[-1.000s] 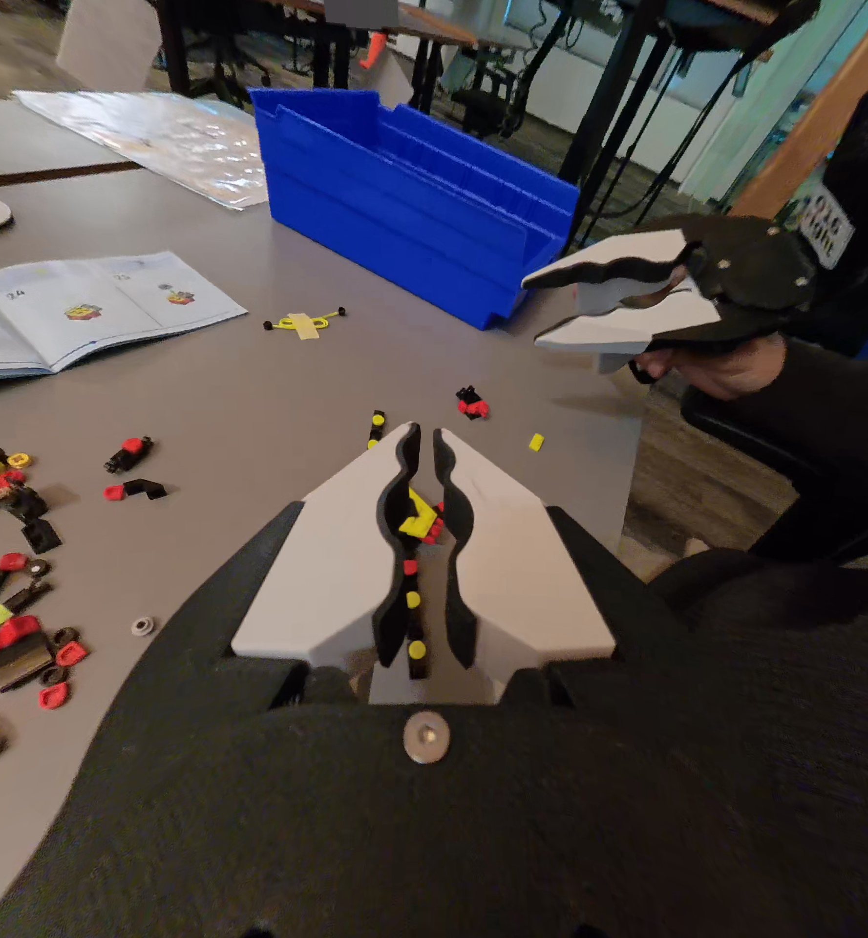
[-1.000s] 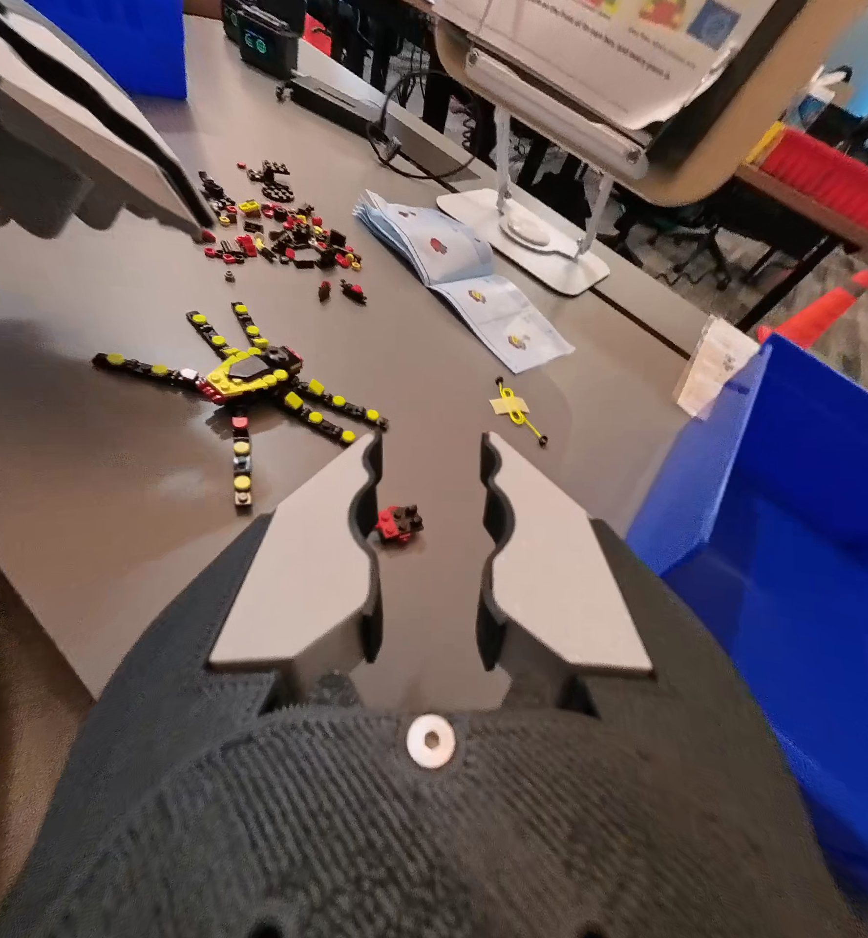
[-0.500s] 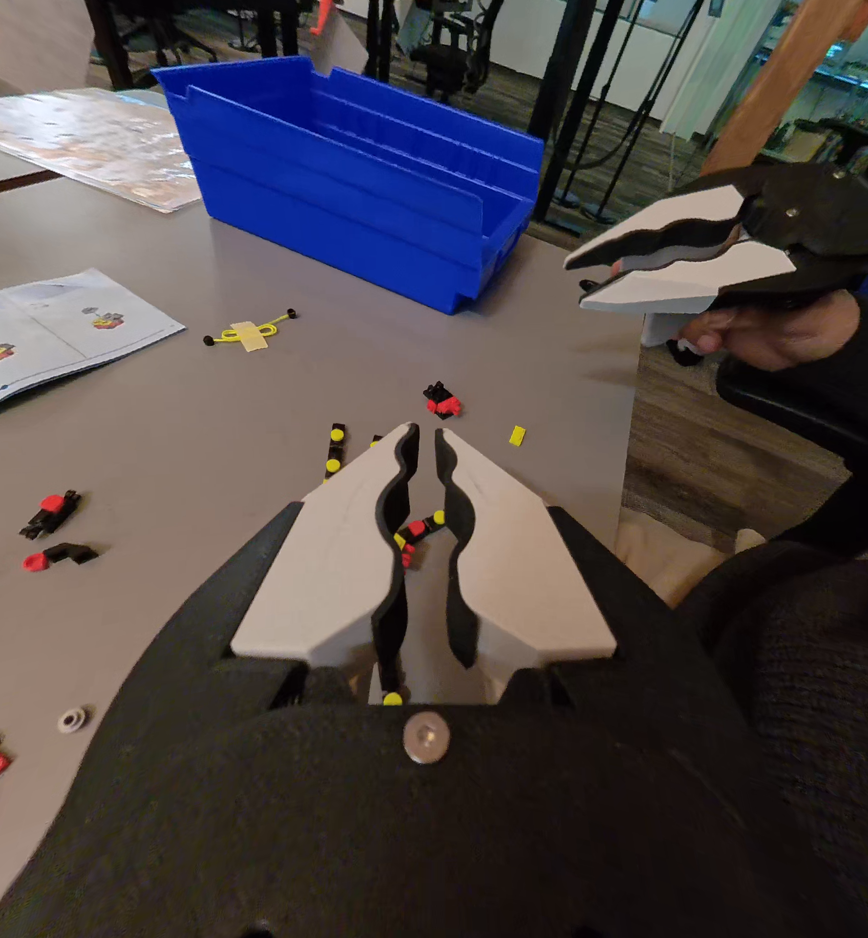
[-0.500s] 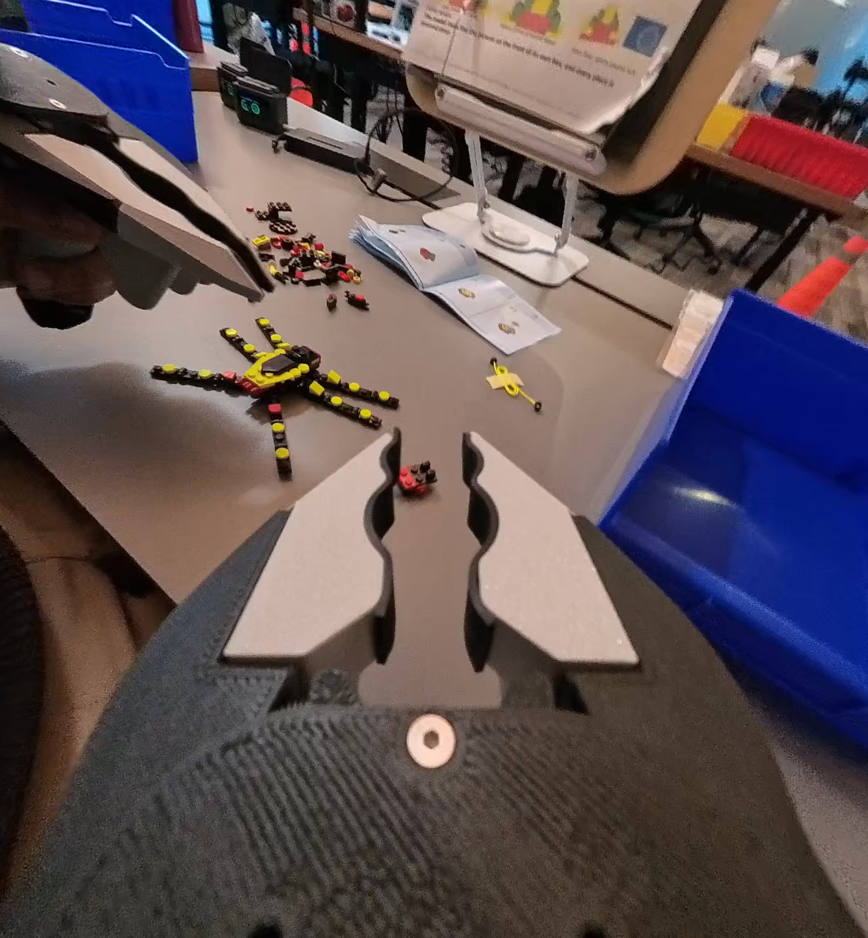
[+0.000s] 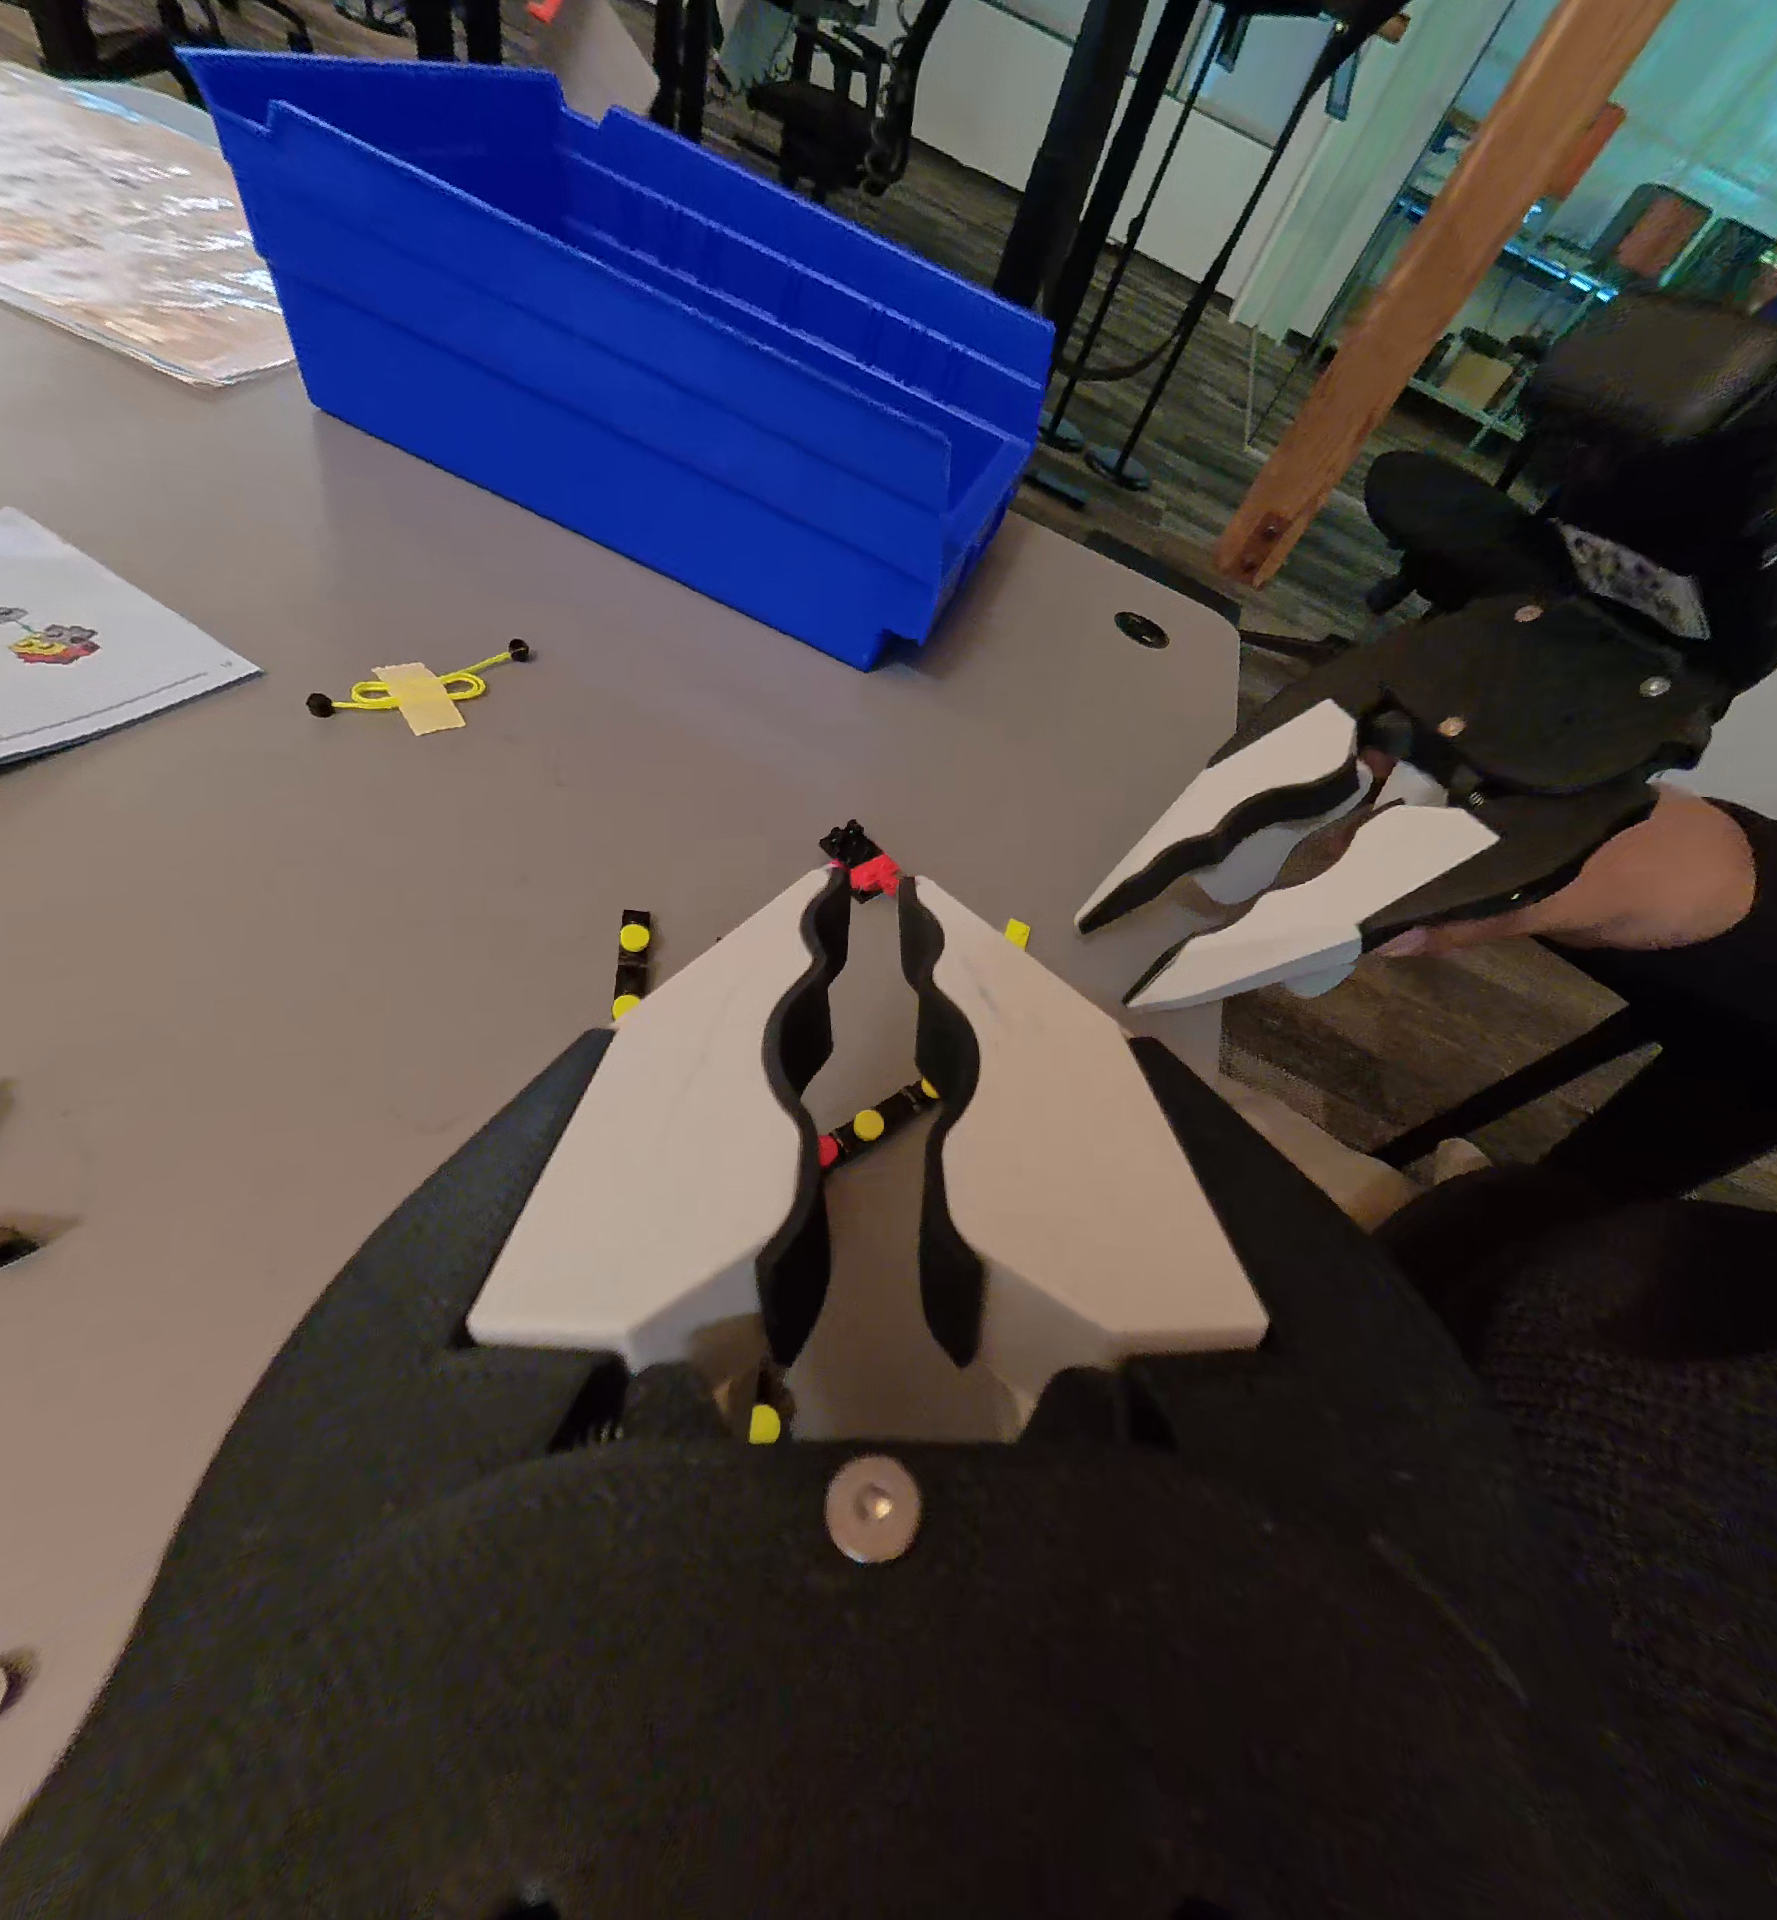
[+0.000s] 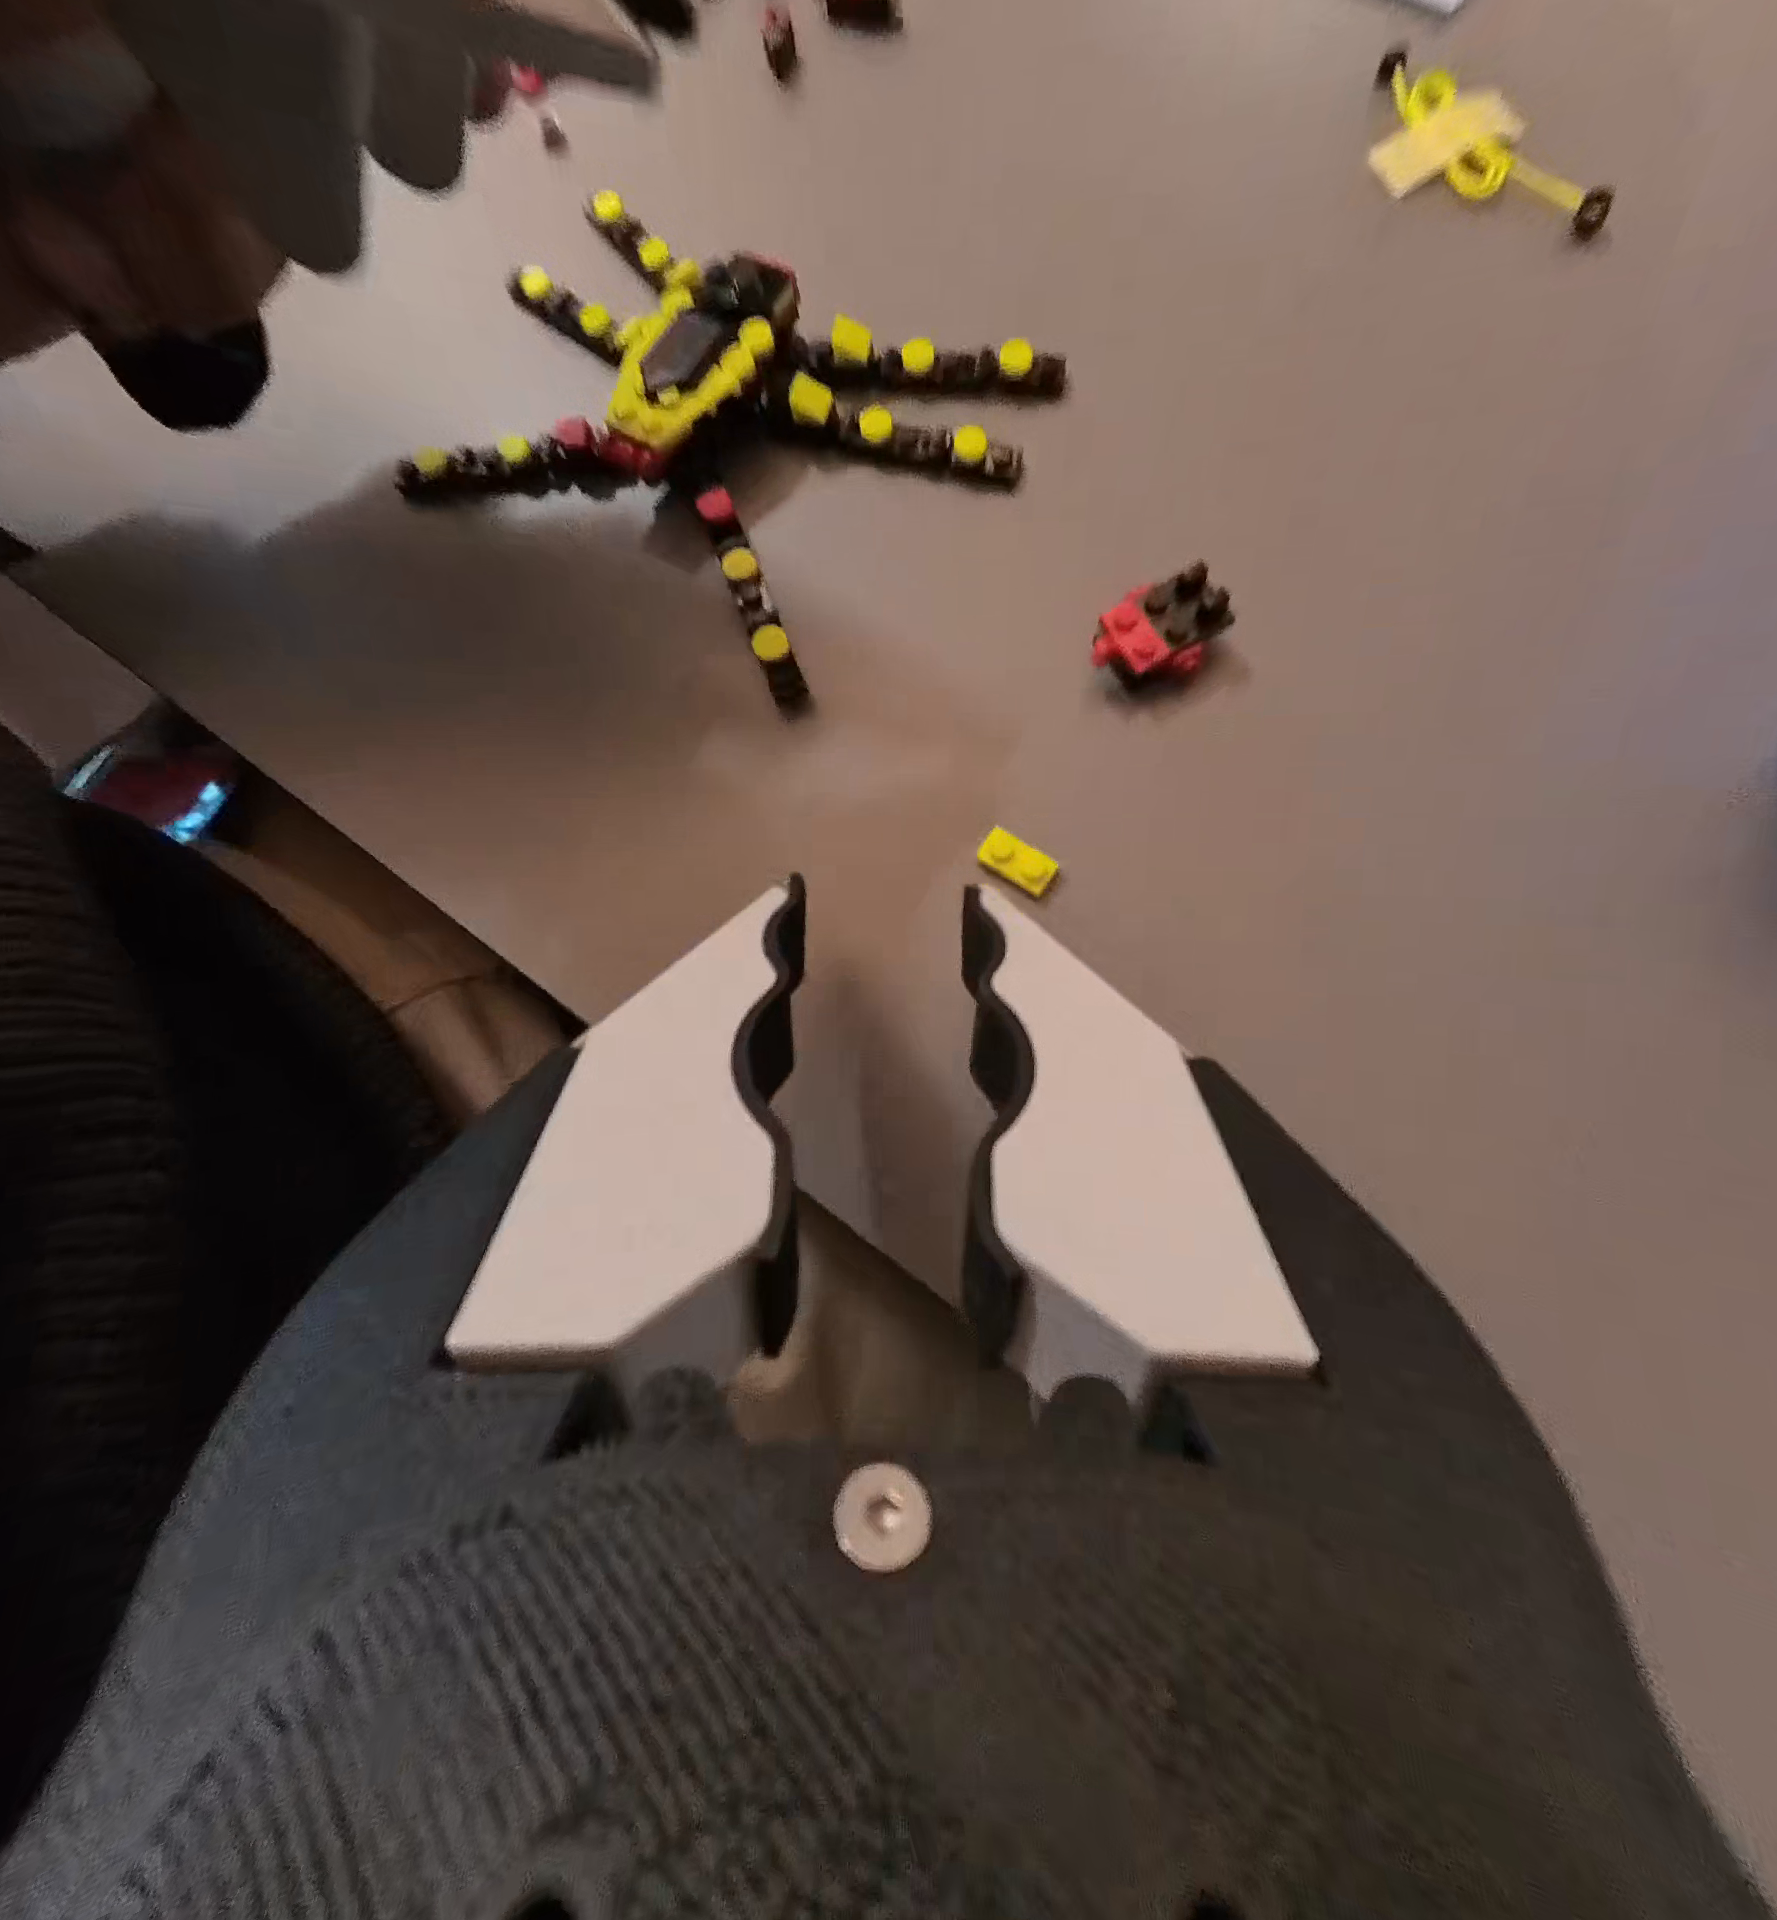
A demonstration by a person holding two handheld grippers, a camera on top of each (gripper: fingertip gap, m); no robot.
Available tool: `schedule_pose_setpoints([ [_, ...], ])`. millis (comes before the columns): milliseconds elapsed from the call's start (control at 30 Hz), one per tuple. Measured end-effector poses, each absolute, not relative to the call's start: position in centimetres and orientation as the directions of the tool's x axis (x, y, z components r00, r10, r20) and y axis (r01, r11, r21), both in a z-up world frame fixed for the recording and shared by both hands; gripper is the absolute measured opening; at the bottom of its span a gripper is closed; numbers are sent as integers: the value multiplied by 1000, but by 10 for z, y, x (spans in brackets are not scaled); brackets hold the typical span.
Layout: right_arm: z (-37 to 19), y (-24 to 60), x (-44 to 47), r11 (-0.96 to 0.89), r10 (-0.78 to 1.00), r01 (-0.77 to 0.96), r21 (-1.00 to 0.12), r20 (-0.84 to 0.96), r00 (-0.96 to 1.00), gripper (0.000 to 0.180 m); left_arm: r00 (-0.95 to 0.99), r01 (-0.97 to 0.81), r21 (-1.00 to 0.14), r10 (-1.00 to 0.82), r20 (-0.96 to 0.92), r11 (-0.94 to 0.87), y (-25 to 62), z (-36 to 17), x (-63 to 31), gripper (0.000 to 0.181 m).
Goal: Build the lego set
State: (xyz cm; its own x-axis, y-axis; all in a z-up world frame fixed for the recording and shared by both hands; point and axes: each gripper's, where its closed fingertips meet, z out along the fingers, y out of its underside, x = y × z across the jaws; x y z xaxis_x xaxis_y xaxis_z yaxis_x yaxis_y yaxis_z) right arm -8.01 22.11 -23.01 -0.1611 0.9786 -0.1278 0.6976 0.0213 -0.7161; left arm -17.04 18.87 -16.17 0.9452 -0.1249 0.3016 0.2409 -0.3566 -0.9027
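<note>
Right wrist: yellow plate (image 6: 1017, 860) nr red/blk piece (image 6: 1162, 627).

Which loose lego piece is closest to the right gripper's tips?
The flat yellow plate, just past the right gripper tips. The red-and-black chunk and spider lie farther off.

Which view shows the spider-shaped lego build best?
The right wrist view: the spider build lies whole on the table, body and legs visible, though blurred. The left wrist view shows only leg pieces between and beside the left tongs.
</note>
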Motion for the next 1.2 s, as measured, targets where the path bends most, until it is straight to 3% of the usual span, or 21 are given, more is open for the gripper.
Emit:
schedule_pose_setpoints([
  [33,-236,222,-78,24,979,716,-698,-128,-157,28,945,245,-903,-122,304,-353,189,-161,-171,7],
  [333,-247,223,-81,-33,968,746,-665,-206,-141,23,940,271,-890,-100,328,-366,187,-166,-176,9],
  [833,-239,232,-106,70,984,696,-715,-64,-165,28,937,275,-885,-104,335,-376,187,-168,-175,9],
  [967,-219,213,-98,361,879,537,-762,85,-470,35,935,282,-883,-101,341,-375,187,-168,-176,9],
  [1067,-214,220,-94,581,759,386,-716,305,-576,19,929,291,-880,-110,354,-375,187,-167,-174,9],
  [1200,-217,230,-97,555,743,410,-724,210,-635,23,924,293,-879,-126,362,-375,186,-166,-170,9],
])
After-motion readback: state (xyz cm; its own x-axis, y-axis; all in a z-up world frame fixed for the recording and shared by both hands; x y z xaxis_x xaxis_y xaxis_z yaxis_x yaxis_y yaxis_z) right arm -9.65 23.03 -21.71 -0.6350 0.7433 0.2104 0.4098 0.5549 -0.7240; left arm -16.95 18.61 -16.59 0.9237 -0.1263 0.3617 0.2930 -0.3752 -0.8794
